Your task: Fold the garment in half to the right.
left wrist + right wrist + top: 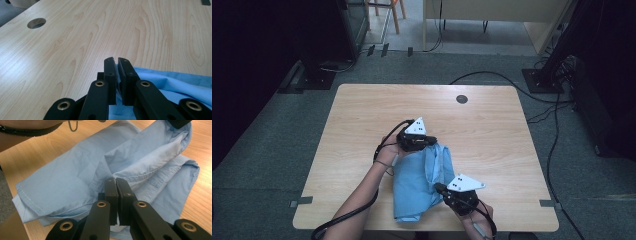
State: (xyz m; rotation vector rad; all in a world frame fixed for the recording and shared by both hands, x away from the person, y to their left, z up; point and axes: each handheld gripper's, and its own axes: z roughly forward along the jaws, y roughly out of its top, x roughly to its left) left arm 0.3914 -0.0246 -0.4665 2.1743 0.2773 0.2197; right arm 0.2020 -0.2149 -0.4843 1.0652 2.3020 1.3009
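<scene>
A crumpled light blue shirt (412,185) lies on the near middle of the wooden table (492,135). My left gripper (432,141) sits at the shirt's far edge, and in the left gripper view its jaws (116,60) are shut on a thin fold of the blue fabric (175,80). My right gripper (440,189) is at the shirt's near right side. In the right gripper view it (115,180) is shut on a seamed fold of the shirt (75,177). The left forearm (25,130) crosses the top of that view.
A round cable hole (462,99) is set in the table's far side, also seen as a hole (36,23) in the left gripper view. Black cables (552,145) run over the grey floor at right. Stands and furniture legs are beyond the table.
</scene>
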